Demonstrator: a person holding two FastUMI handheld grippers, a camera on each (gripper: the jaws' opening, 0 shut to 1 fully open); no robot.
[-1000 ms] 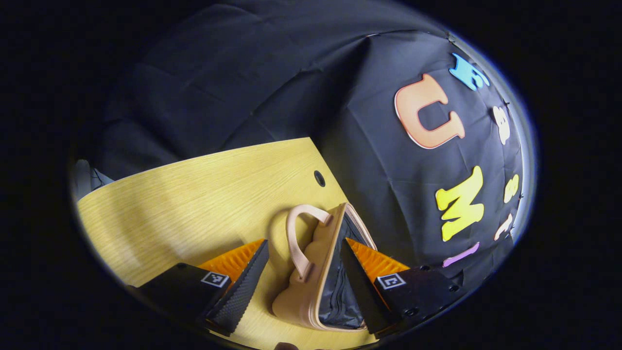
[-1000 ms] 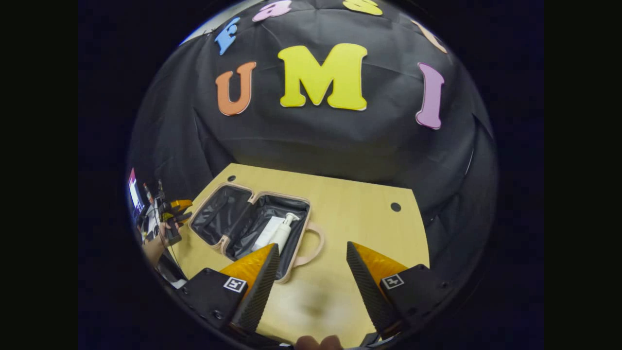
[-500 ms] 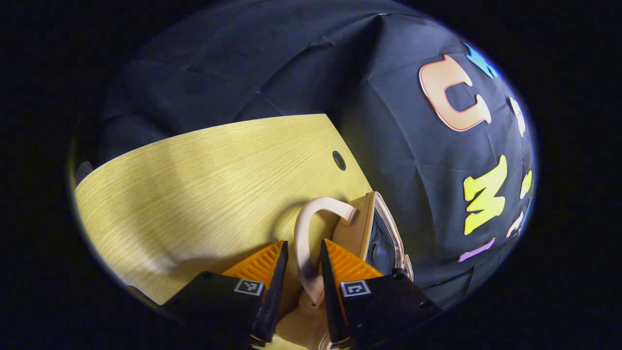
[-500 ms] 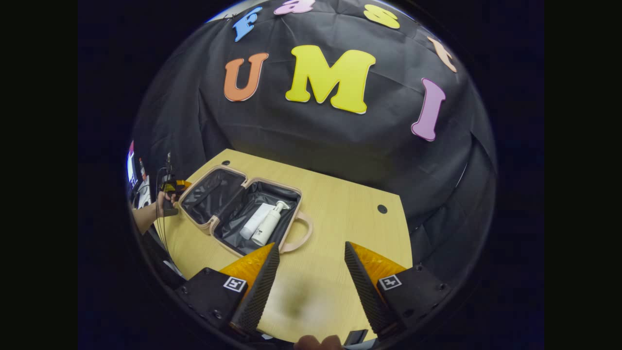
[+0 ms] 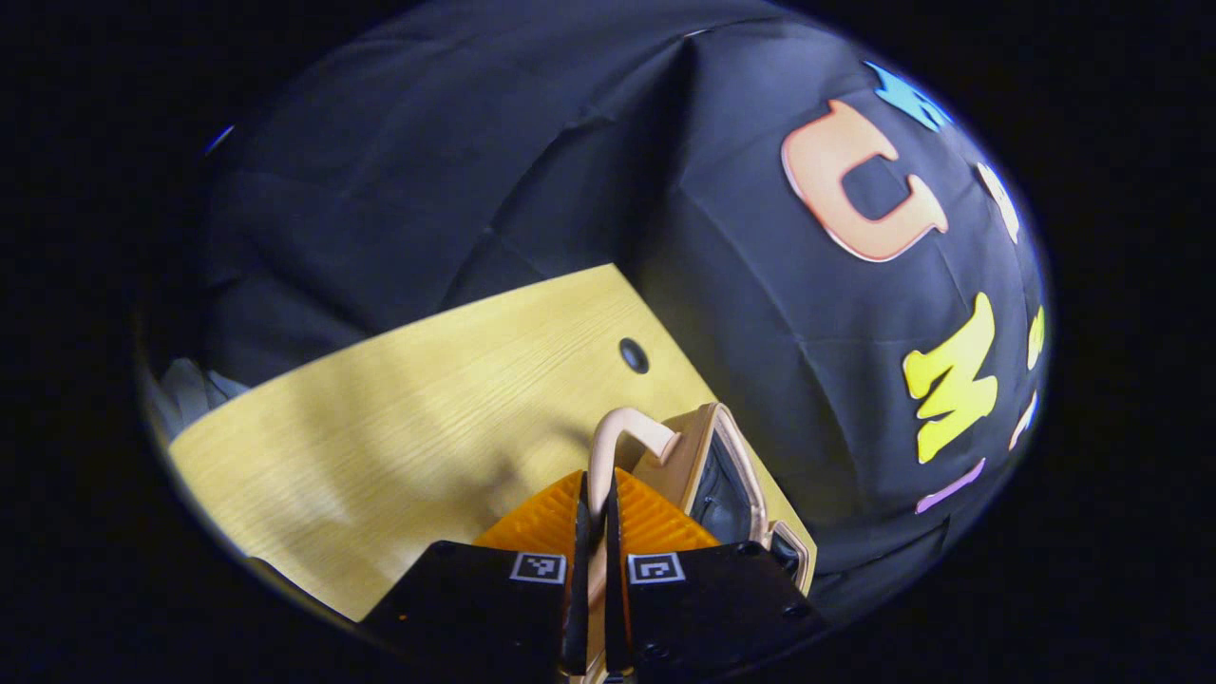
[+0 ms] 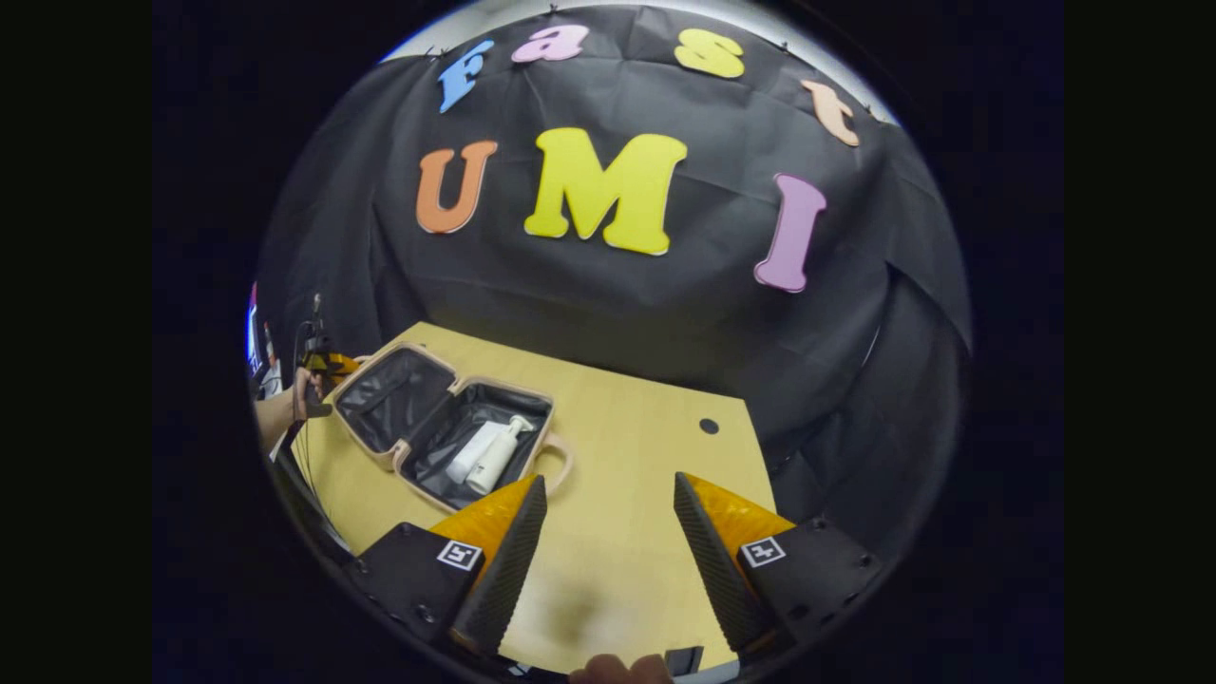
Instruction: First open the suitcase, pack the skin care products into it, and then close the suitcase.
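Observation:
A pink suitcase (image 6: 442, 427) lies open on the wooden table (image 6: 646, 446), its dark lining showing. Two white skin care bottles (image 6: 484, 454) lie in its right half. In the left gripper view my left gripper (image 5: 594, 508) is shut on the pink handle (image 5: 619, 439) of the lid (image 5: 705, 456), which stands on edge beside it. The right gripper view shows that same left gripper (image 6: 325, 365) small at the suitcase's far left edge, held by a hand (image 6: 283, 414). My right gripper (image 6: 608, 518) hovers open over bare table, to the right of the suitcase, holding nothing.
The table has round cable holes (image 6: 709, 426) near its back edge (image 5: 634, 355). Black cloth walls close in behind and to the right. Equipment and a screen (image 6: 258, 347) stand beyond the table's left end. Bare tabletop lies right of the suitcase.
My left gripper has closed from wide open onto the lid's handle. My right gripper has drawn back, so the suitcase looks smaller and farther off.

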